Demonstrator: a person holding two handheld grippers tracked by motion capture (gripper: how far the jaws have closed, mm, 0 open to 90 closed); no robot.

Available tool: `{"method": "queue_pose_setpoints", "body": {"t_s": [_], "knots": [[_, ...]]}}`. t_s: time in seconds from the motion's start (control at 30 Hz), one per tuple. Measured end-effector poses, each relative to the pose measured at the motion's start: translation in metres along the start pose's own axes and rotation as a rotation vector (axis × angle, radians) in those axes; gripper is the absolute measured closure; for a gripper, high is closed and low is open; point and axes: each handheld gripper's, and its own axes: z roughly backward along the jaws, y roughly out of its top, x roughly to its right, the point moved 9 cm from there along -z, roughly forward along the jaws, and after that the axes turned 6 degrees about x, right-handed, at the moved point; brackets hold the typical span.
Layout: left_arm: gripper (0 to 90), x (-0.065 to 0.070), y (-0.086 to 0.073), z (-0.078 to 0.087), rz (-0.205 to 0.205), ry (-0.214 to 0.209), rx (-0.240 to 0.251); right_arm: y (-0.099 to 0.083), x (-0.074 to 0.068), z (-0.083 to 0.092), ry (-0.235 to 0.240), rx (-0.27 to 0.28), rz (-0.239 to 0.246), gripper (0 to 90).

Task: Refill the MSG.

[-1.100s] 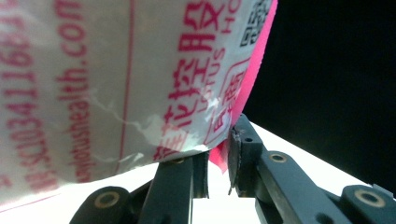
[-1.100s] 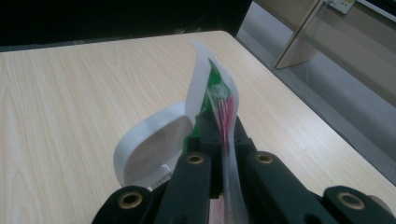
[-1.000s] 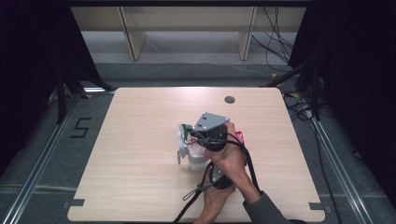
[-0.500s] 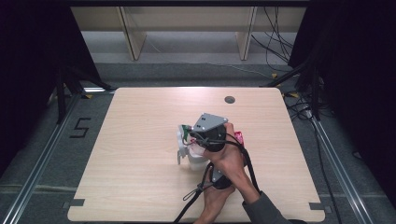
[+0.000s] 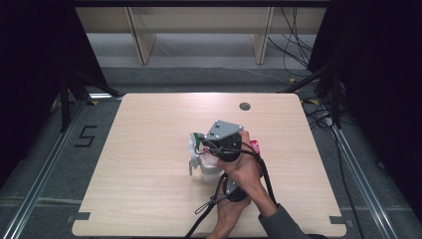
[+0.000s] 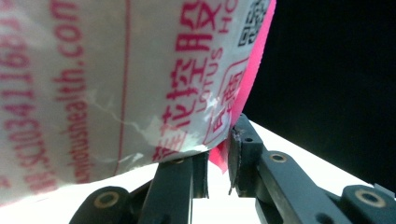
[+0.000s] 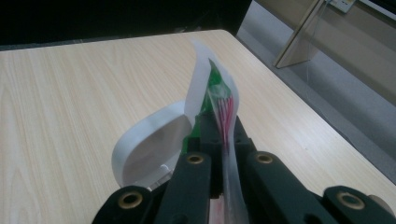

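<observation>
step: a printed plastic packet [image 6: 140,84] is pinched at both ends over a white container [image 5: 204,167] mid-desk [image 5: 149,199] | left hand-held gripper [image 6: 217,163] – clamped on the pink edge | right hand-held gripper [image 7: 223,135] – pressed together on the packet's edge | next (judged): tearing apart, steady opposing pull.

Hands hide most of the packet [image 5: 255,146]

Our 2 hands sit stacked near the counter's middle. The right gripper [image 7: 223,140] has its fingers [image 7: 205,135] clamped together; the left gripper [image 6: 217,161] has its fingers [image 6: 243,154] nearly closed, pinching.
</observation>
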Motion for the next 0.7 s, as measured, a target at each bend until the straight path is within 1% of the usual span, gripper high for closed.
{"method": "queue_pose_setpoints", "body": {"t_s": [0.1, 0.2, 0.27, 0.33, 0.37, 0.4, 0.43, 0.5, 0.53, 0.57, 0.6, 0.63, 0.67, 0.7], "knots": [[79.1, 0.0000, 0.0000, 0.0008, -0.004, -0.003, -0.005, 0.0003, -0.0003, -0.0004, 0.003, 0.000, 0.008, 90.0], [79.2, -0.0006, -0.0004, -0.0001, 0.003, 0.003, -0.001, 0.0000, 0.0000, -0.0013, 0.003, 0.002, 0.011, 90.0], [79.1, 0.0000, -0.0005, 0.0000, 0.001, -0.004, -0.004, -0.0009, 0.0002, -0.0007, 0.003, -0.002, -0.010, 90.0], [79.1, -0.0004, -0.0006, 0.0001, 0.000, -0.003, -0.004, -0.0002, 0.0004, -0.0001, 0.003, 0.004, -0.017, 90.0], [79.1, -0.0004, -0.0006, -0.0004, 0.004, -0.004, -0.001, 0.0003, 0.0012, -0.0002, 0.007, 0.007, -0.006, 90.0], [79.1, 0.0045, 0.0067, -0.0075, 0.118, 0.030, 0.096, -0.0001, 0.0009, 0.0001, 0.007, 0.005, -0.014, 90.0], [79.1, 0.0040, 0.0071, -0.0073, 0.127, 0.043, 0.100, -0.0002, 0.0012, 0.0000, 0.007, 0.005, -0.016, 90.0], [79.1, 0.0028, 0.0072, -0.0064, 0.120, 0.056, 0.100, 0.0007, 0.0022, 0.0001, 0.011, 0.014, -0.003, 90.0], [79.1, 0.0028, 0.0071, -0.0067, 0.123, 0.054, 0.102, 0.0004, 0.0018, 0.0013, 0.006, 0.011, -0.022, 90.0], [79.1, 0.0029, 0.0067, -0.0071, 0.127, 0.052, 0.102, 0.0005, 0.0021, 0.0017, 0.007, 0.012, -0.024, 90.0], [79.1, 0.0031, 0.0062, -0.0072, 0.127, 0.051, 0.101, 0.0008, 0.0033, 0.0016, 0.017, 0.017, -0.009, 90.0], [79.1, 0.0054, 0.0063, -0.0079, 0.132, 0.031, 0.102, 0.0003, 0.0035, 0.0022, 0.016, 0.016, -0.023, 90.0], [79.1, 0.0067, 0.0068, -0.0080, 0.138, 0.023, 0.106, 0.0010, 0.0046, 0.0025, 0.019, 0.025, -0.025, 90.0], [79.1, 0.0072, 0.0072, -0.0082, 0.142, 0.021, 0.109, 0.0008, 0.0044, 0.0041, 0.015, 0.023, -0.042, 90.0]]}}
